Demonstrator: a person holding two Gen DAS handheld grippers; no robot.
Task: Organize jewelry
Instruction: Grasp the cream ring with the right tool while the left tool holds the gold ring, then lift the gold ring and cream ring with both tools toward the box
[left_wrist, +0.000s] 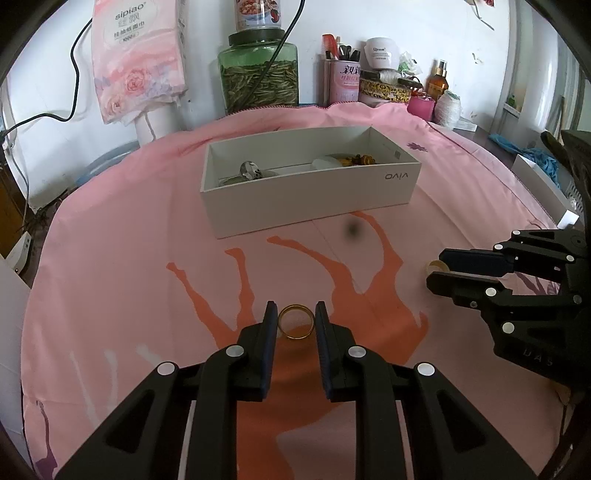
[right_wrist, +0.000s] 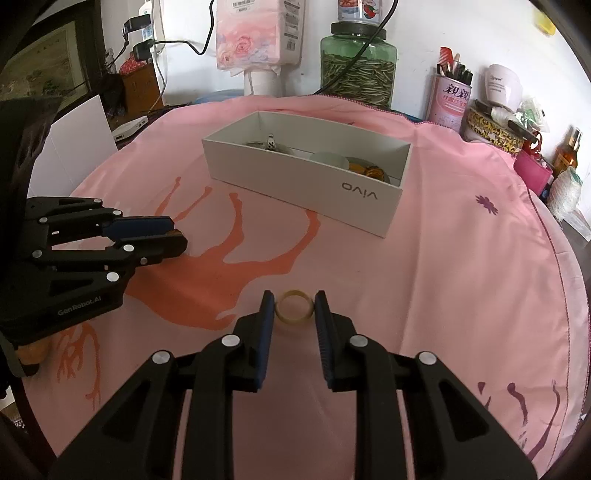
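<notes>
From the left wrist, the left gripper (left_wrist: 296, 318) stands partly open with a gold ring (left_wrist: 296, 326) between its fingertips, lying on the pink cloth (left_wrist: 129, 258) of the bench; whether the pads touch it I cannot tell; the white box (left_wrist: 310, 184) sits beyond, jewelry inside. From the right wrist, the right gripper (right_wrist: 294, 306) is likewise partly open around a pale yellow ring (right_wrist: 294, 307) on the cloth; the box (right_wrist: 306, 177) lies ahead.
</notes>
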